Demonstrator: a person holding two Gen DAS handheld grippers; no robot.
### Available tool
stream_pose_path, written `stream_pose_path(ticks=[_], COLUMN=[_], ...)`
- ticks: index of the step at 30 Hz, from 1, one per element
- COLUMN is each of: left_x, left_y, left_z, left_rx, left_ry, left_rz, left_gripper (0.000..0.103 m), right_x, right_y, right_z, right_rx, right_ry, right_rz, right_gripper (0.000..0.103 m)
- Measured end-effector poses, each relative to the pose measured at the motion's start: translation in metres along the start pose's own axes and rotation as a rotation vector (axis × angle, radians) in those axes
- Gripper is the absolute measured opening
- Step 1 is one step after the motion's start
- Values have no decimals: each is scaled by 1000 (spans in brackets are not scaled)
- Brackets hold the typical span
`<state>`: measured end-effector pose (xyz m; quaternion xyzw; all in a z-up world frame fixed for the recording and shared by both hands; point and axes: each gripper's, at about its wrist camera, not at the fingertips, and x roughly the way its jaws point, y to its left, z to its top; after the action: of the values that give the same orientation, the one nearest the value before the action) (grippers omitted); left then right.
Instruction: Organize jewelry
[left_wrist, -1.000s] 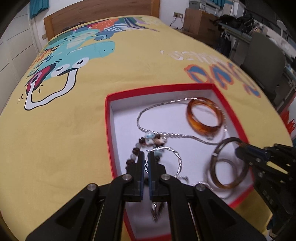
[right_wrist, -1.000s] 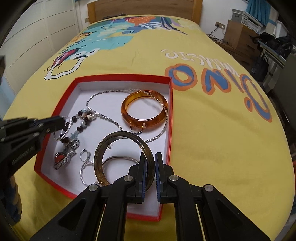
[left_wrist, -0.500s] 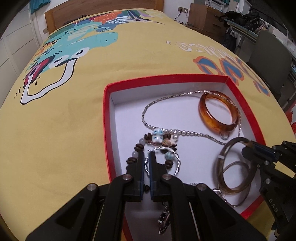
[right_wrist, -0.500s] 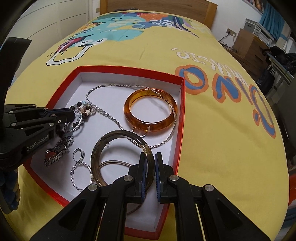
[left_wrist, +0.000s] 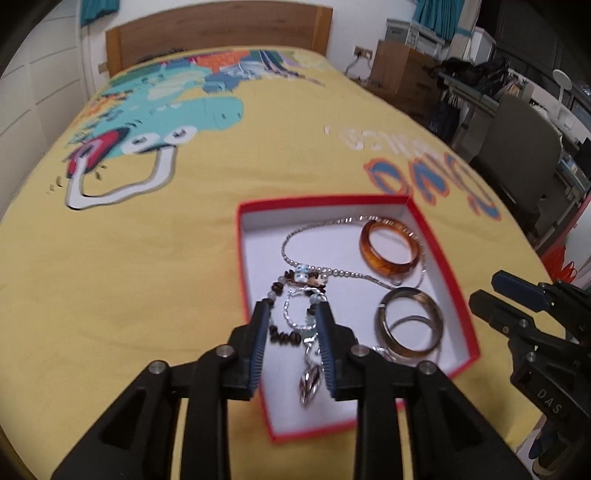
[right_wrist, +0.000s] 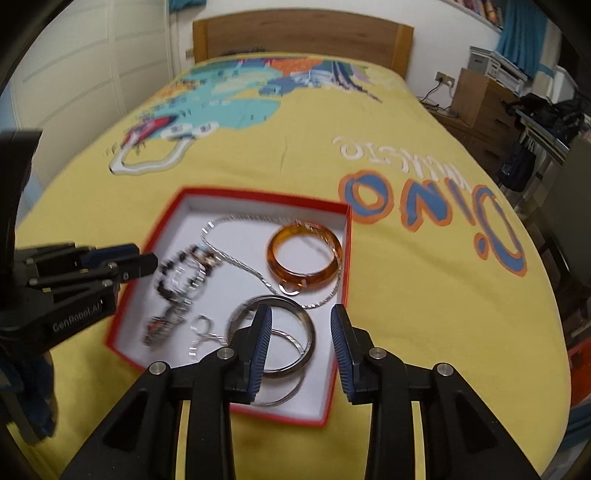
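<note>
A jewelry box (left_wrist: 458, 291) sits on the bedspread (left_wrist: 147, 258), well in front of the headboard (left_wrist: 218, 37). Inside the box, the bangle (left_wrist: 390, 250) lies at the far right corner, the beaded bracelet (left_wrist: 291, 306) along the left wall, and the chain necklace (left_wrist: 332, 271) between them. Two nested bangles (left_wrist: 410, 325) lie at the box's right wall, nearer than the far bangle.

1 red box (left_wrist: 421, 221); 1 amber bangle (left_wrist: 390, 252); 1 dark bangle (left_wrist: 408, 323); 1 beaded bracelet (left_wrist: 284, 291); 1 chain necklace (left_wrist: 317, 225).

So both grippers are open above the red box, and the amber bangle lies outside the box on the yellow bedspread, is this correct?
Not quite. The amber bangle lies inside the red box, near its far right corner, as the right wrist view shows. The rest holds: left gripper and right gripper are both open, and the box sits on the yellow bedspread.
</note>
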<state>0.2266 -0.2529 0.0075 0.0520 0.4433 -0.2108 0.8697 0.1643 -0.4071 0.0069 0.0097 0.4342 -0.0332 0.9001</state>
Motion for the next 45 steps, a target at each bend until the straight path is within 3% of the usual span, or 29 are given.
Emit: stream_pose_path(ticks=[3,12,26,35,45], left_x=[-35,-127,-199,-224,-223], left_y=[7,34,53,64,71], left_z=[-9,-60,-134,-153,-162], left_rx=[-23,-50,-64,-91,-98], left_ry=[-52,-153,-196,-220,-211], left_rz=[25,150,208,243,272], left_gripper=[38,45,47,47,47], right_x=[-27,-93,-137,-140,-138], right_y=[4,39,92,108,110], right_z=[-4,-39,-88,-107,-117], right_rx=[42,82,60,45,59], right_ry=[-44,-131,-168,-148,-140], right_rz=[22,98,87,96,102], right_gripper=[44,68,101,102,102])
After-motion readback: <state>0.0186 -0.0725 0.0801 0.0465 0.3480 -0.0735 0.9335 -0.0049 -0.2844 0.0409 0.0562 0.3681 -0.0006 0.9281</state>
